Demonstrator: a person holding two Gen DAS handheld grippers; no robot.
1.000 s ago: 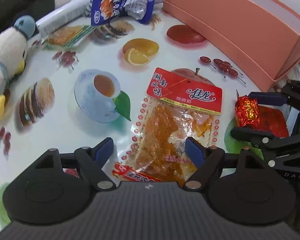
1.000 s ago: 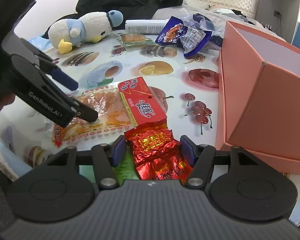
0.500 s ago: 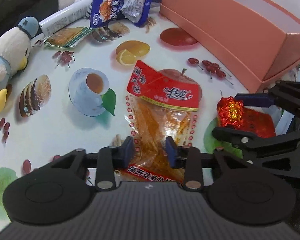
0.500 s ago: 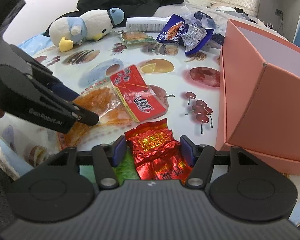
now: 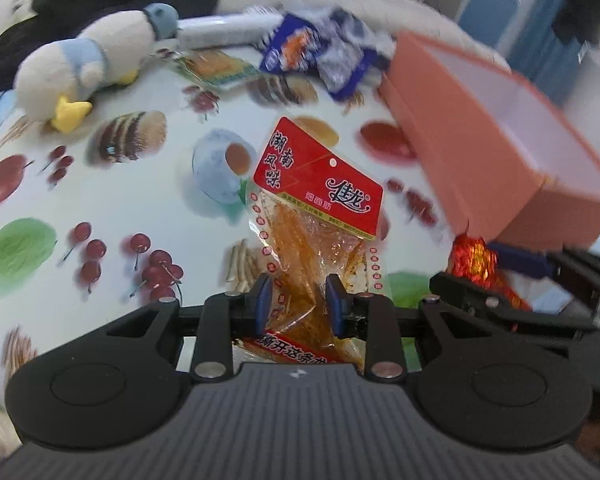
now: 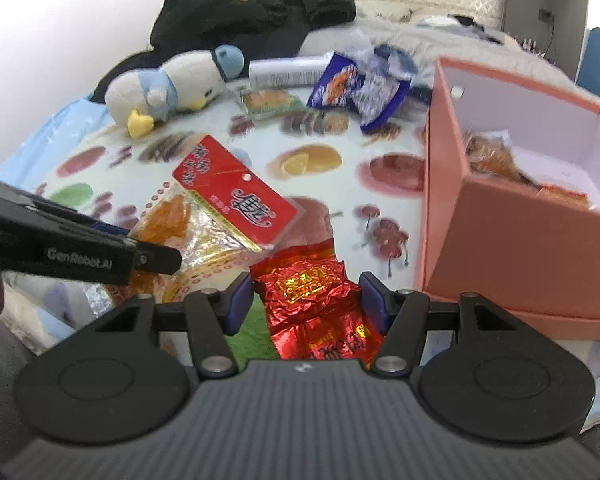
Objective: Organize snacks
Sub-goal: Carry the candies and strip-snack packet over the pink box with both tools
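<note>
A clear packet of orange strips with a red header hangs lifted off the fruit-print tablecloth. My left gripper pinches its lower part, and its jaws are still closing on it. The same packet shows tilted in the right wrist view, with the left gripper coming in from the left. My right gripper is shut on a crinkled red foil packet, raised just above the cloth. It sits to the right of the left one, close in front of the pink box.
The open pink box holds some orange snack packets. At the back lie a plush penguin, blue snack bags, a white tube, a small green-edged packet and black clothing.
The left jaws closed on the clear orange packet and lifted it, rolling so it now stands up. The right gripper rose a little with the red foil packet.
</note>
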